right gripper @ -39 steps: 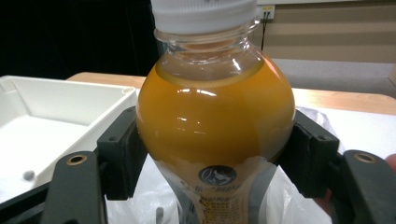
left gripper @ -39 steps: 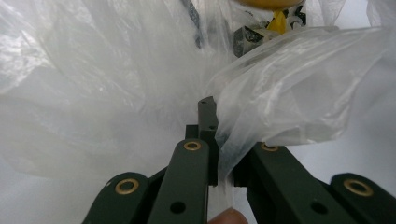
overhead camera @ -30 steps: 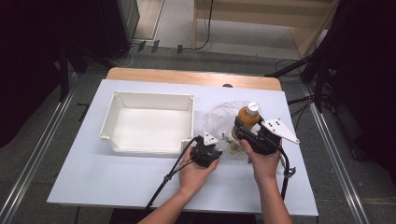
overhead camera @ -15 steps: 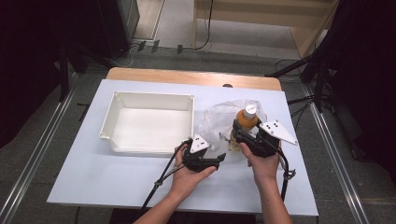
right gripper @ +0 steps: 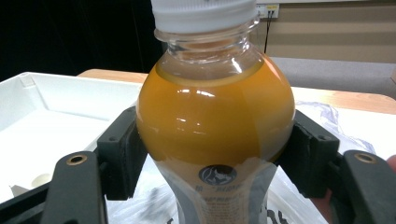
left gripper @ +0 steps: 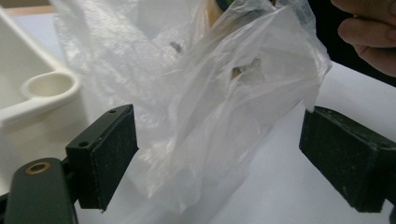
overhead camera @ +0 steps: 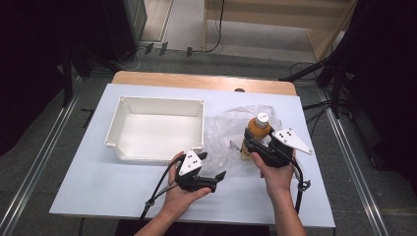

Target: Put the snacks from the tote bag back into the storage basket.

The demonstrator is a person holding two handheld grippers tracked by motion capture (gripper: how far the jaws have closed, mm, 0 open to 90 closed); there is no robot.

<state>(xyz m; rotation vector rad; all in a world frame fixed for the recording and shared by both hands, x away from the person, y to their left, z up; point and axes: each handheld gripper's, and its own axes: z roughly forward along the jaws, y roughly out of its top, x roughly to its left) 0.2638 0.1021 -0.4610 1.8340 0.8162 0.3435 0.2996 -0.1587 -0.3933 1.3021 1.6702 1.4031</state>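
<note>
Right tool [right gripper: 212, 154]: jaws clamped on orange juice bottle [right gripper: 215, 126], white cap on, bottle upright at right of table [overhead camera: 88, 196], standing in clear plastic bag [overhead camera: 228, 132]. Grip likely steadies bottle so bag can be stripped off it.

Left tool [overhead camera: 212, 178]: jaws have just been opening, now spread wide; bag film [left gripper: 210, 116] hangs loose between pads, not pinched. Tool sits near edge, left of bag.

Beyond: white bin [overhead camera: 157, 130], left of bag, probable destination for bottle.
</note>
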